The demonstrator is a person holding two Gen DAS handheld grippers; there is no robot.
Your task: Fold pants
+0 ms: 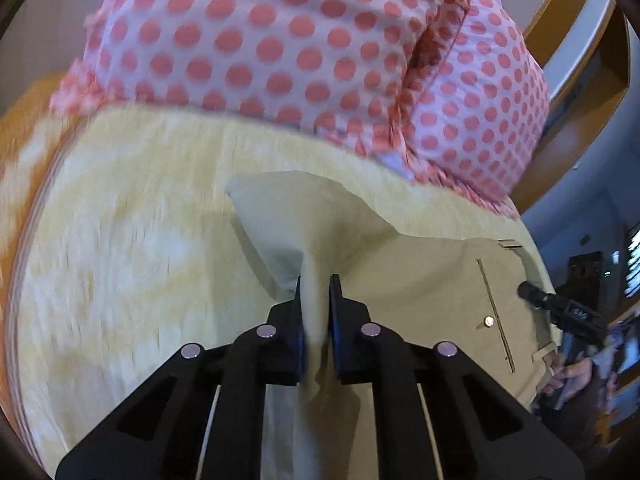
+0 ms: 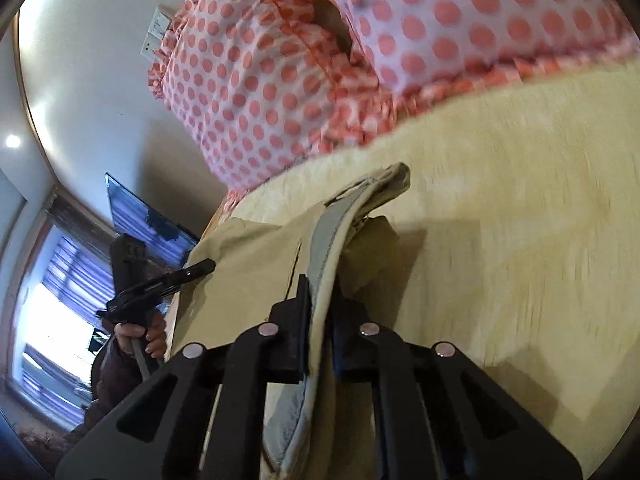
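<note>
Beige pants (image 1: 432, 280) lie on a pale yellow bed cover (image 1: 120, 240). My left gripper (image 1: 316, 284) is shut on a pinched fold of the pants' leg end, which lifts into a peak ahead of the fingers. My right gripper (image 2: 322, 288) is shut on the waistband of the pants (image 2: 248, 264), its grey lining showing between the fingers. In the left wrist view the other gripper (image 1: 560, 308) shows at the right edge near the back pocket. In the right wrist view the other gripper (image 2: 160, 280) shows at the left, held by a hand.
Pink pillows with red dots (image 1: 280, 40) lie across the head of the bed; they also show in the right wrist view (image 2: 320, 60). A wooden headboard (image 1: 576, 92) is at the right. A window with purple curtains (image 2: 52, 300) and a wall (image 2: 92, 80) are at the left.
</note>
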